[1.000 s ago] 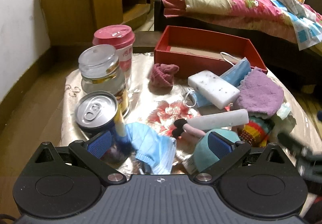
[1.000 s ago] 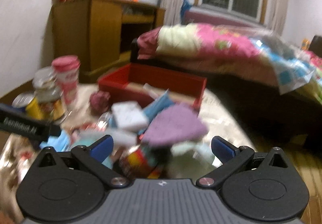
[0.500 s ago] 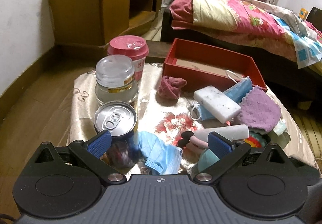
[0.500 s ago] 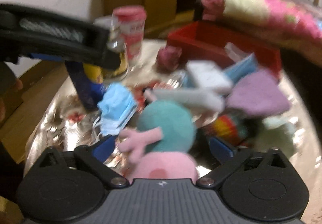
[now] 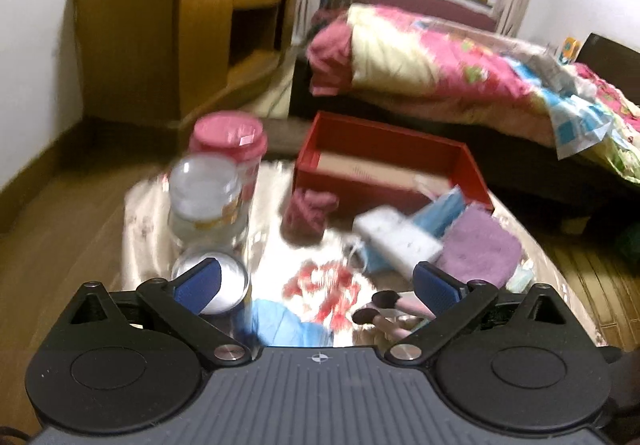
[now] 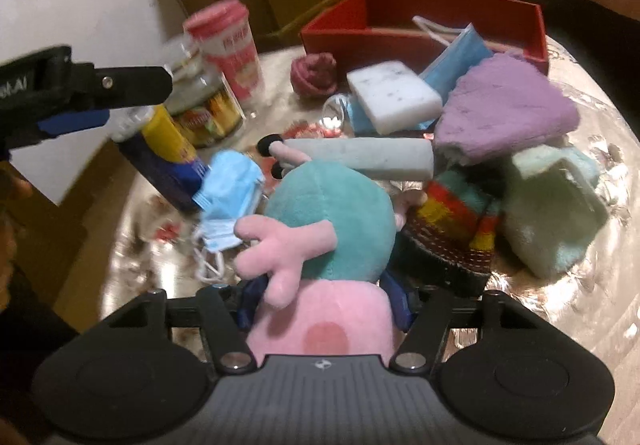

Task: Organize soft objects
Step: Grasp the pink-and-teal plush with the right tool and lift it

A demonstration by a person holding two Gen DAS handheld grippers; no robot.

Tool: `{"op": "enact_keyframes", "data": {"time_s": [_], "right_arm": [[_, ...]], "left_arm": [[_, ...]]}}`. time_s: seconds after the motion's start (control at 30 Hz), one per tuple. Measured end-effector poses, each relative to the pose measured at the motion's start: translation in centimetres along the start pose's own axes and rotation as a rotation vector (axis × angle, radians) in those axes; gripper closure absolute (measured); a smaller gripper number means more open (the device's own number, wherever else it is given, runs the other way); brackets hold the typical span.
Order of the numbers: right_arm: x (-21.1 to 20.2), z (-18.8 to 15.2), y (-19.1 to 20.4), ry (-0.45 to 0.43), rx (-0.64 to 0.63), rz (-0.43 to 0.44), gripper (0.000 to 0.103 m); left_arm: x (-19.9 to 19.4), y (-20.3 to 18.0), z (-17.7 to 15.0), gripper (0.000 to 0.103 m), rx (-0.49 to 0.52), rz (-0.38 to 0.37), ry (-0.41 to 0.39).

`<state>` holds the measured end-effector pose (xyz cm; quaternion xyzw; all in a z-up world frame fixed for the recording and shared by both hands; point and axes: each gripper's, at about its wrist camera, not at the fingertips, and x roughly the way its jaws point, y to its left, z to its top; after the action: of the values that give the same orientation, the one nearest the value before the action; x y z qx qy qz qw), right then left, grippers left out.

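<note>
At bottom centre of the right wrist view, the right gripper's [image 6: 322, 307] fingers pinch a pink-and-teal plush toy [image 6: 324, 233] on the cluttered bench [image 6: 568, 309]. The left gripper's [image 5: 316, 281] fingers stand spread, holding nothing, above a blue face mask [image 5: 288, 325].

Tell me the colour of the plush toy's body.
The plush toy has a teal body; its arm is pink. The right wrist view shows it best.

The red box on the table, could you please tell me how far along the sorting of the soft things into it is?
Nothing looks sorted yet: the red box holds no soft item that I can see. In hand: the right claw has closed on the plush toy. The left claw is open and empty. Left on the table: purple cloth, blue masks, maroon knit, striped sock, pale green cloth.
</note>
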<state>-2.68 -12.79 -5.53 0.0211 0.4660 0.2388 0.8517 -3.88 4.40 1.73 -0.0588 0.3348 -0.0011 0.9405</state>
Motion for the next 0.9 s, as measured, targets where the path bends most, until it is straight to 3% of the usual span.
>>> {"op": "enact_keyframes", "data": {"time_s": [0.33,0.53,0.63,0.67,0.73,0.8,0.9], "right_arm": [[-4.6,-0.5,-1.0,-0.081,-0.036,0.003,0.065],[-3.3,-1.8,-1.5,0.042,-0.048,0.039,0.065],[-5.0,-1.8,-1.6,0.013,-0.047,0.224,0.065],[-5.3,-1.7,-1.6,0.011,-0.065,0.229,0.065],[-5.1,-2.1,-0.9,0.020,-0.161,0.104,0.065],[-4.8,-2.4,-0.9,0.059,-0.195,0.074,0.065],[-5.4,-2.1,-3.2,0.082,-0.066,0.118,0.065]], "left_arm": [[2.7,-4.3,-2.1,0.006,0.217,-0.041,0.093],[3.5,-3.2,-1.6,0.006,0.129,-0.089,0.134],[3.2,-2.1,-0.9,0.006,0.051,-0.125,0.133],[3.0,-1.8,-0.6,0.006,0.033,-0.141,0.131],[2.7,-1.6,0.0,0.006,0.019,-0.177,0.119],[2.7,-2.2,0.2,0.006,0.074,-0.210,0.131],[3.5,-4.5,-0.4,0.006,0.231,-0.192,0.148]]}}
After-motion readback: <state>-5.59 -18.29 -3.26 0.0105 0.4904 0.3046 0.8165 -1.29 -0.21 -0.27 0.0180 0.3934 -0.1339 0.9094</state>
